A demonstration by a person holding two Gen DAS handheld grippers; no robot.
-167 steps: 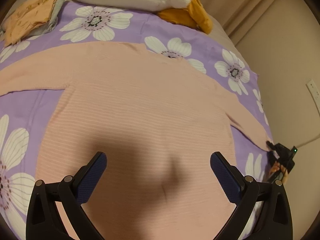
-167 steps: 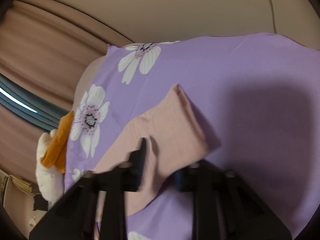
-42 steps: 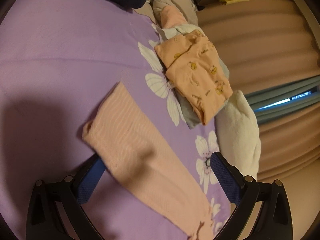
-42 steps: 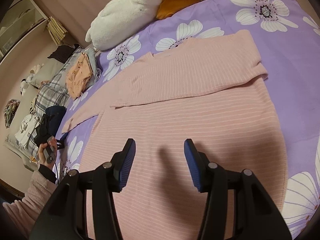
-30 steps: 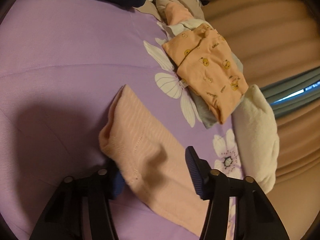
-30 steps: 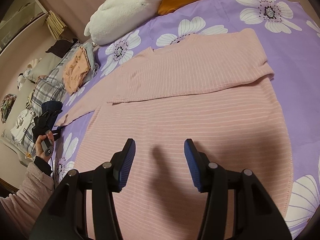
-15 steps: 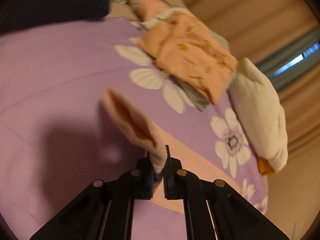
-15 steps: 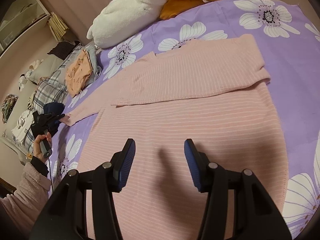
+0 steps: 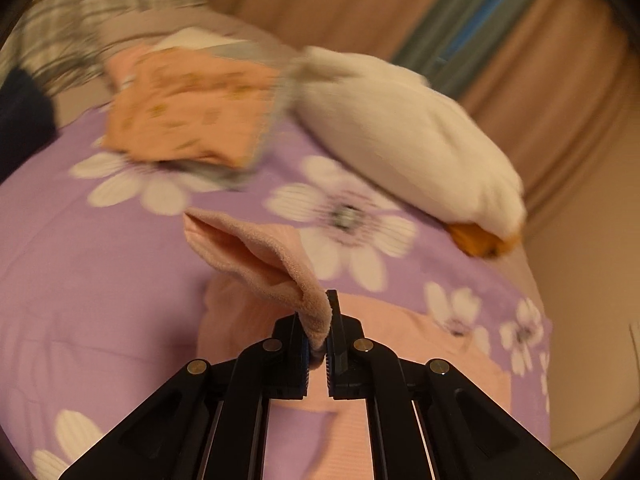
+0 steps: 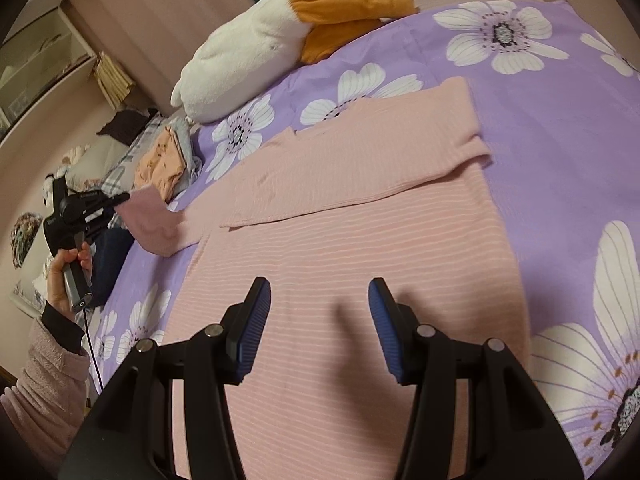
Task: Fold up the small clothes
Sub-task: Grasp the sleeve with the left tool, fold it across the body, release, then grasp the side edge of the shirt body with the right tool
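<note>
A pink ribbed sweater [image 10: 360, 240] lies flat on the purple flowered bedspread [image 10: 560, 128]. Its right sleeve [image 10: 360, 148] is folded across the chest. My left gripper [image 9: 318, 332] is shut on the cuff of the left sleeve [image 9: 256, 252] and holds it lifted off the bed; it also shows in the right wrist view [image 10: 116, 200], with the sleeve [image 10: 152, 220] hanging from it. My right gripper [image 10: 320, 312] is open and empty, hovering over the sweater's lower body.
A white plush goose [image 10: 264, 40] with orange feet lies along the far edge of the bed. A stack of folded clothes, an orange printed piece [image 9: 188, 108] on top, sits at the left beside plaid pillows [image 10: 120, 172]. Curtains [image 9: 400, 12] hang behind.
My left gripper closed on the left sleeve cuff, lifted it off the bed and is carrying it towards the sweater's body. My right gripper stayed open over the sweater.
</note>
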